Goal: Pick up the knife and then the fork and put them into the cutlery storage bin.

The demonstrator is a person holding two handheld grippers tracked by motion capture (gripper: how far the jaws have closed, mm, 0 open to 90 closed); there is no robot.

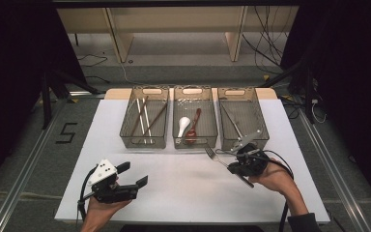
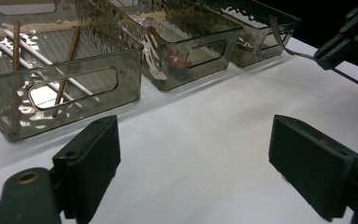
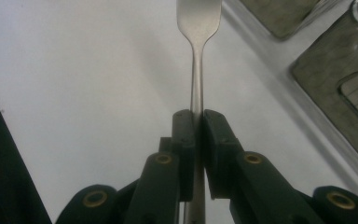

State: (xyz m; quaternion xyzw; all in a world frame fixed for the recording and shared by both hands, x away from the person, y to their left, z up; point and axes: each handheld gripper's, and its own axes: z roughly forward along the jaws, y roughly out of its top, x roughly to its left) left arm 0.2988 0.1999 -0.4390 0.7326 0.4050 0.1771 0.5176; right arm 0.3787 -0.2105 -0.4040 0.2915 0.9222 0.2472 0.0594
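In the right gripper view the fork runs off the top edge, so its tines are cut away there, and the end of its handle is lost between the black jaws. From above, the tines show just in front of the middle bin, though they are too small to count. The fork is plain silvery metal with a narrow neck that widens toward the head, and the right hand-held gripper pinches its handle tight, jaws pressed on either side (the fork sits above the white bench, near the front of the right bin). The left hand-held gripper stands with jaws spread wide and nothing between them, resting low over the bench near the left bin, whose chopsticks blur behind the rippled plastic wall.
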